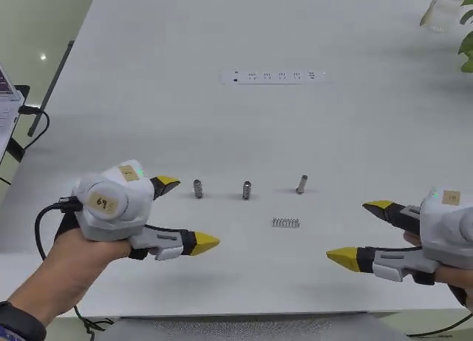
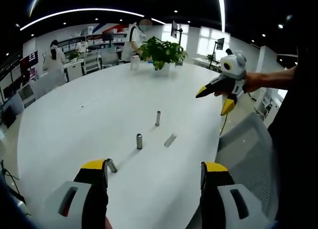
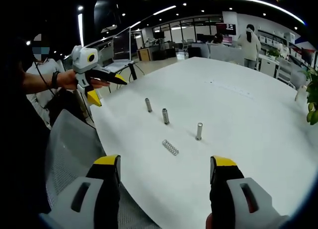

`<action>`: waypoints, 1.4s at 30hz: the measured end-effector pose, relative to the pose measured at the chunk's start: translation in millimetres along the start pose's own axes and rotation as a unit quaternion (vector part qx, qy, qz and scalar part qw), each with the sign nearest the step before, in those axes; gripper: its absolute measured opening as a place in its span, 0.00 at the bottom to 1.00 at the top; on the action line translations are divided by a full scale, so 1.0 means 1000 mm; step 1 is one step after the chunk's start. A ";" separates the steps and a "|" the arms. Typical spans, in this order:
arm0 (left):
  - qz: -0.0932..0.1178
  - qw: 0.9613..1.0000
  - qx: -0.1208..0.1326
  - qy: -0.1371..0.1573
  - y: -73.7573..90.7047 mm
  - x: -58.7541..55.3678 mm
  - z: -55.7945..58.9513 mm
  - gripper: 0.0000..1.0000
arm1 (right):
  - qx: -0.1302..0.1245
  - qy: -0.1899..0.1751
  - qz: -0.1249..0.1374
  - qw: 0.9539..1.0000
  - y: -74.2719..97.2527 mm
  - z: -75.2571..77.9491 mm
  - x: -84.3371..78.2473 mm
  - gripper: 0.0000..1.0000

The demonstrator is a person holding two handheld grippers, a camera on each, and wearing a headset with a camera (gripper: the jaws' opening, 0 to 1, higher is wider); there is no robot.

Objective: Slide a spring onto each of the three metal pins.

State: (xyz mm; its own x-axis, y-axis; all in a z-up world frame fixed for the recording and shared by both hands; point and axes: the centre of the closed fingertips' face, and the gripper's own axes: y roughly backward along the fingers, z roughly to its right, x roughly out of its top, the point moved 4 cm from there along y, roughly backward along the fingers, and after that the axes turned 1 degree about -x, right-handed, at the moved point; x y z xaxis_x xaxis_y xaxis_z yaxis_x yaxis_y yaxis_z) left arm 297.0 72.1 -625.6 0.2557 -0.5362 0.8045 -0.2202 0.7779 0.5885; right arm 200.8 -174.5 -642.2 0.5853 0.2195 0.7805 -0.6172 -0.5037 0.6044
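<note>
Far left, the left tongs [image 1: 185,212] hover low over the near edge of the bench [image 1: 148,119], spread wide, with nothing between the yellow tips. The hand [image 1: 63,263] grips the body from below, wrist about level, tips aimed right toward the row of pins. Next along, the left pin [image 1: 198,188] and middle pin [image 1: 247,190] stand upright, and as far as we can make out each wears a coiled spring. Nearer us, between the middle and right pins, the loose spring [image 1: 285,223] lies on its side on the bench, touching nothing. Just beyond it the right pin [image 1: 301,184] stands bare. Far right, the right tongs [image 1: 360,231] are also spread and empty, held level, tips pointing left toward the spring but apart from it. We judge two of three done, and the step in hand is the approach for the last spring. The next move calls for one pair of tongs, the right looking closer to us, to come down and pinch the spring lightly across its coils. Then tip it upright, line its bore over the bare pin and slide it on. It may roll if nudged.
</note>
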 end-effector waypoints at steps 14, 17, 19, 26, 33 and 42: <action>-0.017 0.998 -0.050 -0.040 -0.042 0.012 0.016 0.71 | -0.006 -0.005 0.000 1.000 0.005 0.002 -0.004 0.71; -0.021 0.997 -0.059 -0.049 -0.050 0.015 0.019 0.71 | -0.006 -0.006 0.000 1.000 0.005 0.002 -0.004 0.71; -0.022 0.996 -0.066 -0.053 -0.056 0.016 0.021 0.71 | -0.007 -0.006 0.000 1.000 0.006 0.002 -0.005 0.71; -0.034 0.993 -0.086 -0.070 -0.076 0.017 0.030 0.69 | -0.007 -0.006 -0.001 1.000 0.007 0.002 -0.005 0.71; -0.043 0.991 -0.103 -0.078 -0.097 0.017 0.037 0.68 | -0.006 -0.006 -0.001 1.000 0.007 0.002 -0.005 0.70; -0.051 0.988 -0.119 -0.086 -0.120 0.017 0.045 0.62 | -0.005 -0.006 -0.004 1.000 0.008 0.002 -0.005 0.70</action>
State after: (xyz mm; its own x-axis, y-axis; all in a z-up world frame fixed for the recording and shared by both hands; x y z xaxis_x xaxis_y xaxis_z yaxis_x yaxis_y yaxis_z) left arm 285.7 -44.9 -679.0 0.0967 -0.6472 0.7561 0.0316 0.7613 0.6476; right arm 193.9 -181.8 -641.6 0.5958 0.2136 0.7742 -0.6183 -0.4933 0.6119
